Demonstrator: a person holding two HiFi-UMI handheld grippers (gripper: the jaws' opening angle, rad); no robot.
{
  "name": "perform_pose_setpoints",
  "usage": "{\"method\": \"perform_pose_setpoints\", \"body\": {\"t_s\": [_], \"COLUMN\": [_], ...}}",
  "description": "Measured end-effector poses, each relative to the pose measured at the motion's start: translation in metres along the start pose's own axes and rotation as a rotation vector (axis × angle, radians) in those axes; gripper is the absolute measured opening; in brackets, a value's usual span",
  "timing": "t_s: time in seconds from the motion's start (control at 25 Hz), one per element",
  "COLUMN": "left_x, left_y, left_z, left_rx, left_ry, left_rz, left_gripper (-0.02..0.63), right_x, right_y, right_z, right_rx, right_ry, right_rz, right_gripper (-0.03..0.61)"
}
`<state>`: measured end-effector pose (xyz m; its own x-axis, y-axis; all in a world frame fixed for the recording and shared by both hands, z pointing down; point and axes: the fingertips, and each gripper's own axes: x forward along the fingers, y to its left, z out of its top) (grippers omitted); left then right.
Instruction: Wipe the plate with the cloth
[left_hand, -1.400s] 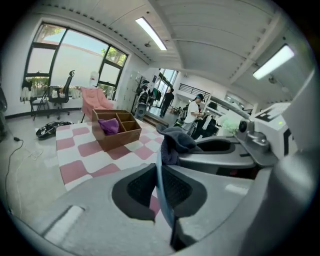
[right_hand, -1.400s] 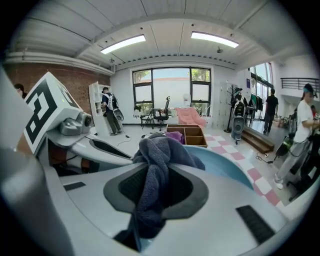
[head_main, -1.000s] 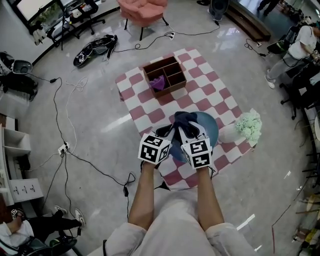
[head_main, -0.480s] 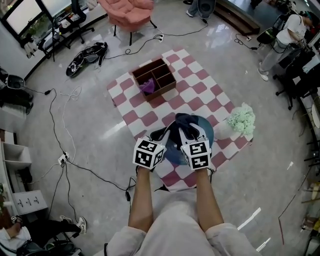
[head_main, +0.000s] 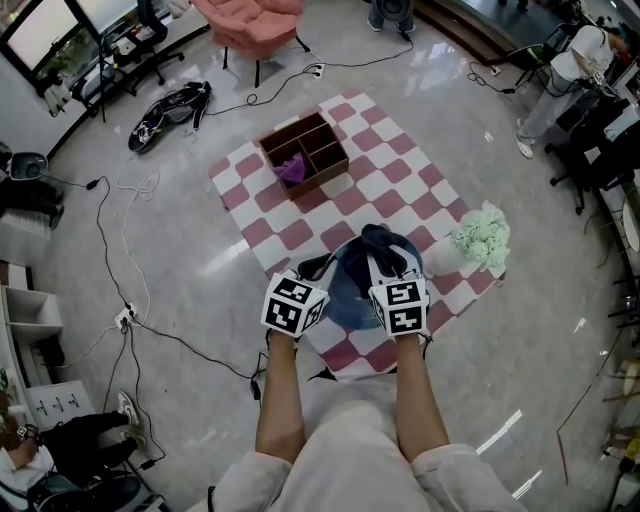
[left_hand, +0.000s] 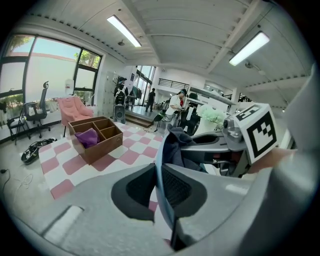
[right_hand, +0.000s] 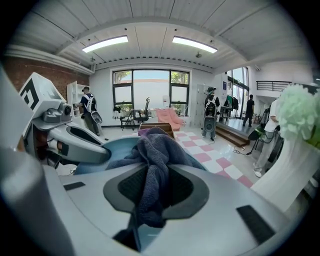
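Above the checked mat (head_main: 400, 180), left claw (left_hand: 162, 200) nips the round blue plate (head_main: 350, 292) by its rim, right claw (right_hand: 150, 197) the navy terry cloth (right_hand: 155, 150) — hard rubbing could dislodge the plate.

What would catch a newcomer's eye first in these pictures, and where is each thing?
The blue plate at the pink-checked mat's near edge: the left gripper clamps its rim and the right gripper grips a dark cloth lying on it. Beyond, a wooden divided box sits on the mat's far part, and pale green flowers stand at its right edge.
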<state>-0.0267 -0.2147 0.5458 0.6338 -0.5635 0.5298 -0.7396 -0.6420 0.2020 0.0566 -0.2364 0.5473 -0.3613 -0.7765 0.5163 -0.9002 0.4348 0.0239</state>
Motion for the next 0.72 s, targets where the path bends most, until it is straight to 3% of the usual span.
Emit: {"method": "perform_pose_setpoints", "body": {"t_s": [0.72], "left_x": [-0.015], "left_y": [0.032], "left_z": [0.001], "left_rx": [-0.148], "left_ry": [-0.092], "left_rz": [0.028], "left_gripper": [0.026], "right_x": [0.003], "right_y": [-0.032], "right_z": [-0.015], "right_rx": [0.056], "right_ry": [0.031], "right_rz": [-0.060], "right_gripper": [0.100]}}
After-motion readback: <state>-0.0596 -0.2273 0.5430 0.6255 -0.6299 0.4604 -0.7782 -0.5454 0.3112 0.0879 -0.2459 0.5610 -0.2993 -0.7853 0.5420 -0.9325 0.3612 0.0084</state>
